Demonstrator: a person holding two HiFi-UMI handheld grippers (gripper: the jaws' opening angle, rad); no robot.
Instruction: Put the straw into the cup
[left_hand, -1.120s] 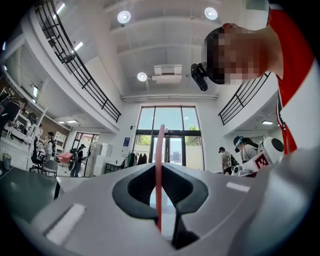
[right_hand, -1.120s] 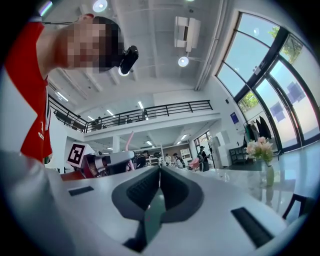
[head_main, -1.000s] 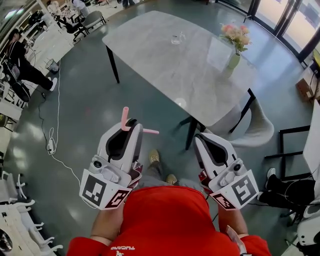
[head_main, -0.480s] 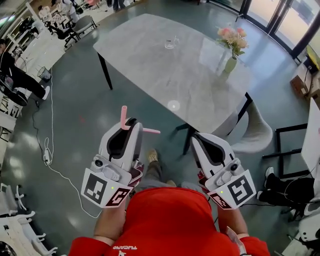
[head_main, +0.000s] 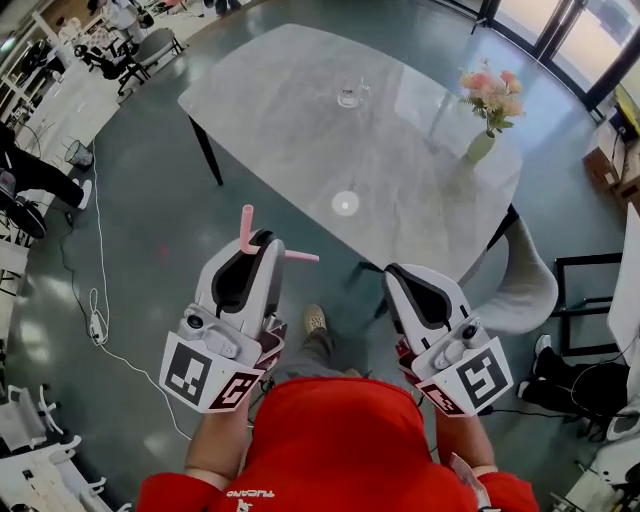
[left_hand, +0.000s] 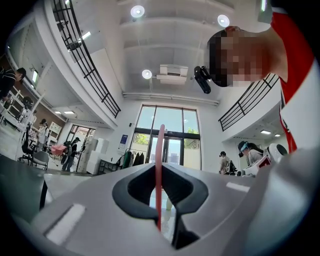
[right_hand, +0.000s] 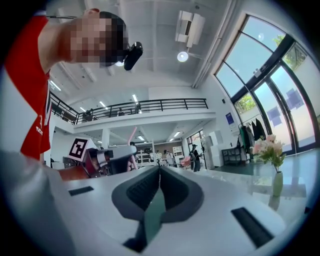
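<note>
A bent pink straw (head_main: 247, 228) sticks up and out to the right from my left gripper (head_main: 264, 241), which is shut on it. In the left gripper view the straw (left_hand: 159, 165) stands upright, pinched between the jaws. My right gripper (head_main: 396, 272) is held level beside it, shut with nothing in it; its jaws meet at the tips in the right gripper view (right_hand: 159, 169). A small clear glass cup (head_main: 350, 95) stands on the far part of the grey marble table (head_main: 300, 120), well ahead of both grippers. Both grippers hang over the floor, short of the table.
A vase of pink flowers (head_main: 488, 105) stands at the table's right end. A grey chair (head_main: 515, 285) sits by the near right corner. A bright light spot (head_main: 345, 203) lies on the tabletop. A cable (head_main: 98, 290) trails on the floor at left. People and desks fill the far left.
The table has shifted slightly in the head view as the person moves. Both grippers keep the same pose, and the straw stays in the left one.
</note>
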